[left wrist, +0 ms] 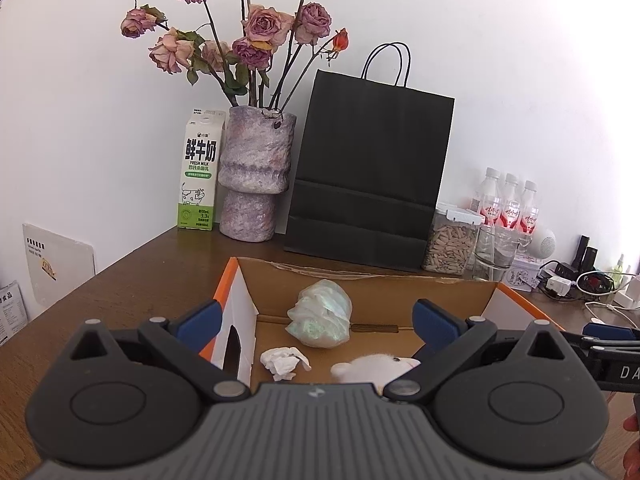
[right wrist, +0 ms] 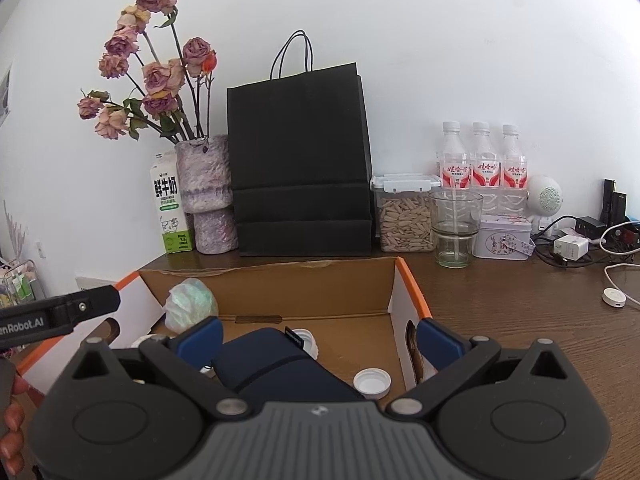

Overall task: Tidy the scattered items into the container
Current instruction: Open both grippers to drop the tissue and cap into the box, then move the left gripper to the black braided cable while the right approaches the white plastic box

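Soft, even daylight fills both wrist views, brightest on the white wall [left wrist: 500, 40] right of the black paper bag [left wrist: 370, 168], where it nearly washes out. Shadows are faint; the bag itself reads as a flat dark mass with little detail. Fisheye distortion bows the bench [right wrist: 520, 320] edge and wall, and dark vignetting clips the upper corners. Focus holds sharp around the bag, softening slightly toward the frame edges.

Three water bottles [right wrist: 483, 156], two bottle caps [right wrist: 372, 383] — one cardboard box [right wrist: 280, 288].
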The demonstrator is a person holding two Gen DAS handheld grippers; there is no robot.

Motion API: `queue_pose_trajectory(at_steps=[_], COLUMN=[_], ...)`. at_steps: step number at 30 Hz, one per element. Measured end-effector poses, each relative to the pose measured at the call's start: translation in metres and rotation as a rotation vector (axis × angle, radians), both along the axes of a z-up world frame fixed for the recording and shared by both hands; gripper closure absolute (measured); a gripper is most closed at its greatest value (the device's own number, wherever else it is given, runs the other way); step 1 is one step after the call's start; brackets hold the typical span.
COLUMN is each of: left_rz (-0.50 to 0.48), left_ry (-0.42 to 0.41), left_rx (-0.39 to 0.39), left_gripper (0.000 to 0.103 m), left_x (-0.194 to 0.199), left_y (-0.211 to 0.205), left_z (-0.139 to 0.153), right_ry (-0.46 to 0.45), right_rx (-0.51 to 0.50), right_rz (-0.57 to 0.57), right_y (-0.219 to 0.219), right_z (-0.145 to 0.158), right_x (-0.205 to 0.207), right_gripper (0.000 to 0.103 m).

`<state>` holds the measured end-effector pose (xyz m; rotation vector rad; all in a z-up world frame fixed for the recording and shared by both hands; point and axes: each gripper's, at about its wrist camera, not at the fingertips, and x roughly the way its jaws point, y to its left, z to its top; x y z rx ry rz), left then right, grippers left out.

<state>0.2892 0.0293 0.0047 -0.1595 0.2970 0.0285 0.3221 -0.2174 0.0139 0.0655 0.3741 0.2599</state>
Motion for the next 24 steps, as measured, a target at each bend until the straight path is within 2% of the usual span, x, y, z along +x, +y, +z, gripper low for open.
queue_pose_trajectory(at_steps=[13, 18, 21, 24], left_rz=[0.026, 0.019, 0.008, -0.015], left_ry=[-0.029, -0.052, -0.064, -0.056], left_rx=[-0.021, -0.053, -0.047, -0.05], left_gripper=[0.0, 0.0, 0.0, 0.0], left_x=[-0.015, -0.04, -0.057, -0.072], left_y=[0.004, 0.006, 0.003, 0.0], left_z=[0.001, 0.013, 0.02, 0.024], right_ry=[-0.025, -0.038, -0.029, -0.028], right_rx=[0.009, 0.004, 0.036, 0.026], right_rz=[0.026, 0.037, 0.074, 0.09], right_y=[-0.001, -0.002, -0.004, -0.002], right_z=[0.003, 0.011, 0.017, 0.018], right_x=[-0.015, -0.034, -0.048, -0.065], right_gripper=[0.0, 0.0, 0.0, 0.0])
